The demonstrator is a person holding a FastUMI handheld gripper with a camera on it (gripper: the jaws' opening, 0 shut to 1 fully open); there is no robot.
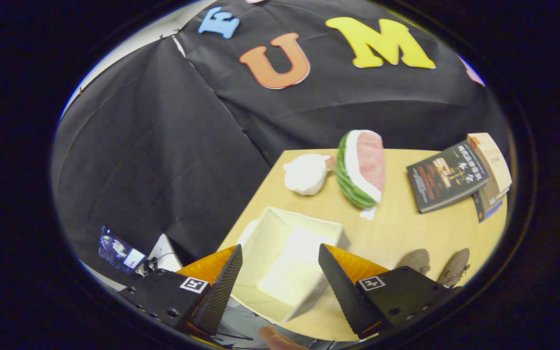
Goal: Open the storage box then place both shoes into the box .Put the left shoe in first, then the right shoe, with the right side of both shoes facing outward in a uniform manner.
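On the table: a pale wooden tabletop (396,233) carries everything below, with the black cloth wall (163,146) of the booth behind it.
Gripper: the two-finger gripper (280,272) hovers above the table's near corner, its fingers spread wide apart and holding nothing.
Storage box: a white, square, open-topped fabric box (289,257) sits on the table's near corner, seen between the two fingers and just ahead of them; its inside looks bare, and no lid is on it.
Shoes: a pair of brown suede shoes (443,267) lies on the table beside the right finger, outside the box, the two close together; the finger's mount hides their near ends.
Watermelon: a toy watermelon slice (360,167) with green rind and pink flesh stands beyond the box, near the table's far edge.
White lump: a crumpled white bag or cloth (306,174) rests just beside the watermelon; which it is cannot be told.
Books: a dark-covered book (445,176) leans over a small stack of books (491,170) well apart from the box.
Off the table: a small lit device (119,250) stands by the cloth wall, past the left finger.
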